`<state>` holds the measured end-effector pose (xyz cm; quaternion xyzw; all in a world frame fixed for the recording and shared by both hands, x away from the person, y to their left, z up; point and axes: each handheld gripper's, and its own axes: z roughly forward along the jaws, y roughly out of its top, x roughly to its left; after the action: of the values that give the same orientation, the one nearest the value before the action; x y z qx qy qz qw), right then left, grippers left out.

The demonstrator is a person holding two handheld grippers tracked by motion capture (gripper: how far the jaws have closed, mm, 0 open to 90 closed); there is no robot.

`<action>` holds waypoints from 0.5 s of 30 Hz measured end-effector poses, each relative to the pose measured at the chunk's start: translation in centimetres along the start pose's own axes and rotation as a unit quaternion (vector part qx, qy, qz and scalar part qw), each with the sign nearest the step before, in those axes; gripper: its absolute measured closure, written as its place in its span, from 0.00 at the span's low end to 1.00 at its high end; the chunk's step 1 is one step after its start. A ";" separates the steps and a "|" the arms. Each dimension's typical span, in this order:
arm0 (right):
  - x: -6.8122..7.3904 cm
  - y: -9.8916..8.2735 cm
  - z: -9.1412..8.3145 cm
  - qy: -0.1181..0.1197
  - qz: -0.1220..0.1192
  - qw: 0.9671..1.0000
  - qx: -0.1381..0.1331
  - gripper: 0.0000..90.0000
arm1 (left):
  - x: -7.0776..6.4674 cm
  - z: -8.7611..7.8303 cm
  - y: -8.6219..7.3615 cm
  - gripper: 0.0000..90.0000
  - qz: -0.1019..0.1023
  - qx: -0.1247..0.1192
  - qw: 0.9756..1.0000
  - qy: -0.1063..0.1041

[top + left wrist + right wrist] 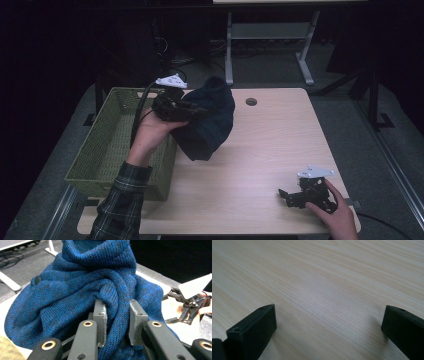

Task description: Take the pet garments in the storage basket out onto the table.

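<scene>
A dark blue knitted garment (212, 125) hangs bunched above the table, just right of the green woven basket (107, 145). My left gripper (199, 112) is shut on a fold of it at the basket's far right corner. In the left gripper view the two jaws of that gripper (117, 315) pinch a thick twist of the blue knit (75, 290). My right gripper (284, 195) rests low on the table near the front right, held by a hand. Its jaws stand wide apart over bare wood (329, 313) with nothing between them, and it also appears open (170, 307) in the left gripper view.
The light wooden table (270, 140) has a round cable hole (251, 101) near its far edge. The basket takes up the table's left side and looks empty inside. A desk frame (270, 35) stands on the floor beyond the table.
</scene>
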<state>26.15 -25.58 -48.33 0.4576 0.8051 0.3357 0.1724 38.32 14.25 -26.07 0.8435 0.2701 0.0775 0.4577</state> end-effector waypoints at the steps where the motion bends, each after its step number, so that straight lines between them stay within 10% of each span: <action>1: 0.0 0.0 0.0 0.000 0.000 1.000 0.000 0.00 | -0.2 0.4 0.1 0.80 0.002 0.002 1.000 -0.002; 15: 0.0 0.0 0.0 0.000 0.000 1.000 0.000 0.00 | -2.8 6.5 0.8 0.80 0.023 0.020 0.999 -0.018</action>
<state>26.15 -25.58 -48.33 0.4575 0.8052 0.3358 0.1723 38.75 7.70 -28.84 0.8597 0.2437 0.0677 0.4439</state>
